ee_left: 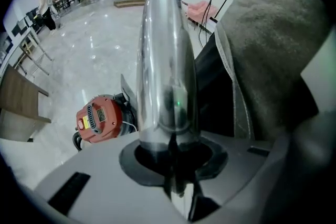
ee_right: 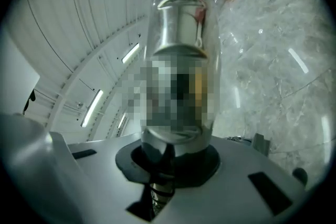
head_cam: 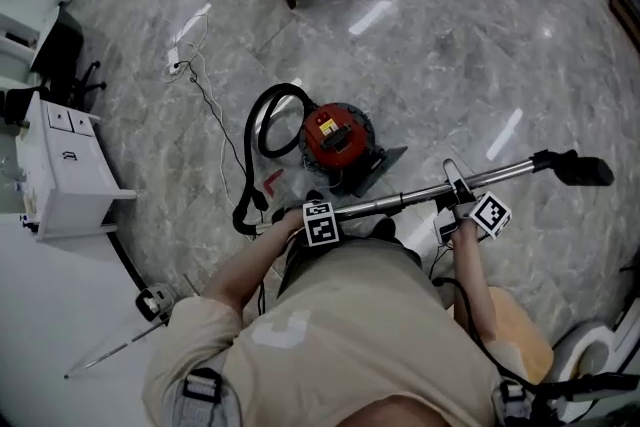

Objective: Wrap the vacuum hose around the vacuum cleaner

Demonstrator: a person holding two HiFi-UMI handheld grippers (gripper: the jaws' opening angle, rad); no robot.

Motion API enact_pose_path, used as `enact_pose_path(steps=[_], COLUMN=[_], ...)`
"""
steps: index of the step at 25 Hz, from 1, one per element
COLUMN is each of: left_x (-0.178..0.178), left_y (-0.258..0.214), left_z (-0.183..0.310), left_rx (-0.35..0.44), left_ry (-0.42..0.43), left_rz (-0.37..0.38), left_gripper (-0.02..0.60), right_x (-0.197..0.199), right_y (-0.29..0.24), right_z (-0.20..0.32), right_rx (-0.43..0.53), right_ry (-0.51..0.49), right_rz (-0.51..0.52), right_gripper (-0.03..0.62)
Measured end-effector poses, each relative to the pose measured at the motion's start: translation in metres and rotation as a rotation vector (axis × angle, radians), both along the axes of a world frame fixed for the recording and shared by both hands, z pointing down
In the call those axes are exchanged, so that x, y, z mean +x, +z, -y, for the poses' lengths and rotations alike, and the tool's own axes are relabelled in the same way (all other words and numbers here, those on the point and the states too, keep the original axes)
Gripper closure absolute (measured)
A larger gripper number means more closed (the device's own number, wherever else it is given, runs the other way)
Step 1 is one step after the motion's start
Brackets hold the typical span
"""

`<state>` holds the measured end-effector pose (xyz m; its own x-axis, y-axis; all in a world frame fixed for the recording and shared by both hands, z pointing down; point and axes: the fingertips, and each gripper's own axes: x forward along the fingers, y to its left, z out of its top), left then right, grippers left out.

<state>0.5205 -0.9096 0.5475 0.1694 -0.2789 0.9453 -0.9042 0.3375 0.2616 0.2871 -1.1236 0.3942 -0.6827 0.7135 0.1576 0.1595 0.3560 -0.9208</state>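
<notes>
So the red vacuum cleaner (head_cam: 335,137) was sitting on the marble floor (head_cam: 450,45), and that's my reference point for everything here. The black hose (head_cam: 262,120) came off the cleaner's left side as the head view showed it, arched up in one loop, and then dropped down toward the person. It wasn't wound around the body at all.

The shiny metal tube (head_cam: 400,199) was held roughly level just on the person's side of the vacuum cleaner. Its black end piece (head_cam: 580,170) stuck way out to the cleaner's right.

The left gripper (head_cam: 312,215) was clenched on the tube at the end closest to the cleaner, near where the hose came down. Its own view showed the tube seated right between the jaws. The right gripper (head_cam: 458,200) was clamped on the same tube further right of the cleaner, and its view showed the same thing.

A thin cord (head_cam: 205,90) trailed across the floor on the cleaner's left, and a white cabinet (head_cam: 70,170) stood well beyond that.
</notes>
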Motion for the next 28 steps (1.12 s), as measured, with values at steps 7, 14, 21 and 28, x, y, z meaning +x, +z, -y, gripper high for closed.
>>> enact_pose_path(steps=[7,14,21,28], left_x=[0.011,0.037,0.036,0.020], left_y=[0.004,0.015,0.025,0.020], left_z=[0.029,0.030,0.028,0.028], left_rx=[-0.008,0.036,0.152,0.306], left_ry=[-0.111,-0.210,-0.230,-0.478], left_rz=[0.027,-0.023,-0.035,-0.180], left_gripper=[0.492,0.492,0.491,0.341], right_x=[-0.007,0.001,0.001,-0.039], right_y=[0.001,0.017,0.019,-0.021], right_z=[0.004,-0.019,-0.033,-0.023], right_rx=[0.009,0.073,0.169,0.260], right_ry=[-0.087,-0.139,-0.116,-0.142], right_rz=[-0.029,-0.092,-0.140,-0.067], right_gripper=[0.542,0.542,0.544,0.546])
